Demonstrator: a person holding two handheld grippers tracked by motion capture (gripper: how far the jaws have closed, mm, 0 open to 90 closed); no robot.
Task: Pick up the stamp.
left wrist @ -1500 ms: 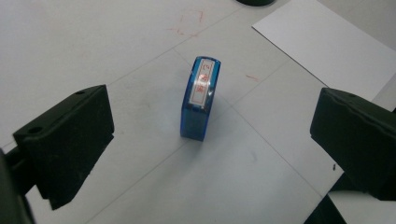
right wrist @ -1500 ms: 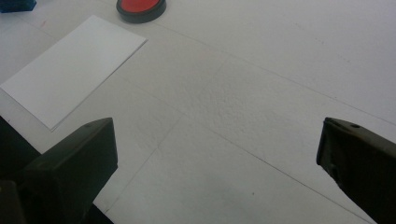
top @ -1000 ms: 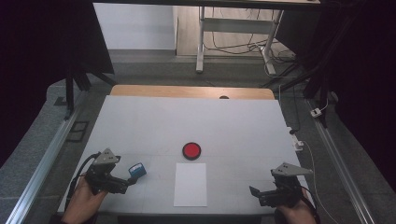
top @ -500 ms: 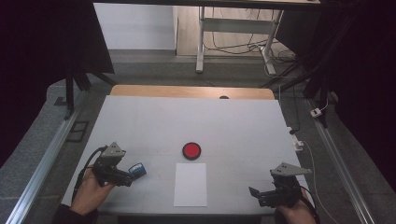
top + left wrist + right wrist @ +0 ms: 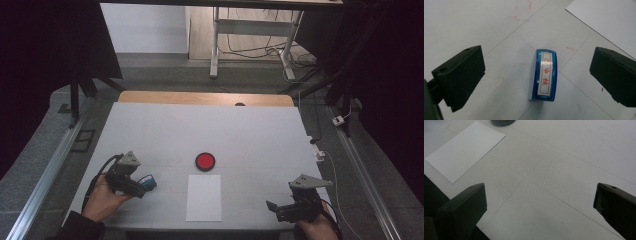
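A small blue stamp (image 5: 544, 75) with red characters on its white label lies flat on the table, between the wide-apart jaws of my left gripper (image 5: 537, 63), which do not touch it. In the high view the stamp (image 5: 148, 181) is at the tips of the left gripper (image 5: 141, 186), front left. A round red ink pad (image 5: 205, 161) sits mid-table, with a white sheet of paper (image 5: 204, 197) just in front of it. My right gripper (image 5: 275, 211) is open at the front right over bare table, with the paper (image 5: 464, 150) off to its left.
The white table top (image 5: 210, 130) has a wooden strip (image 5: 205, 98) along its far edge. Metal rails (image 5: 47, 175) run down both sides. A white cable and plug (image 5: 320, 152) lie at the right edge. The ink pad's rim (image 5: 502, 122) shows at the top of the right gripper view.
My left gripper has moved forward and a little right, bringing its open jaws around the blue stamp. The right gripper has stayed still.
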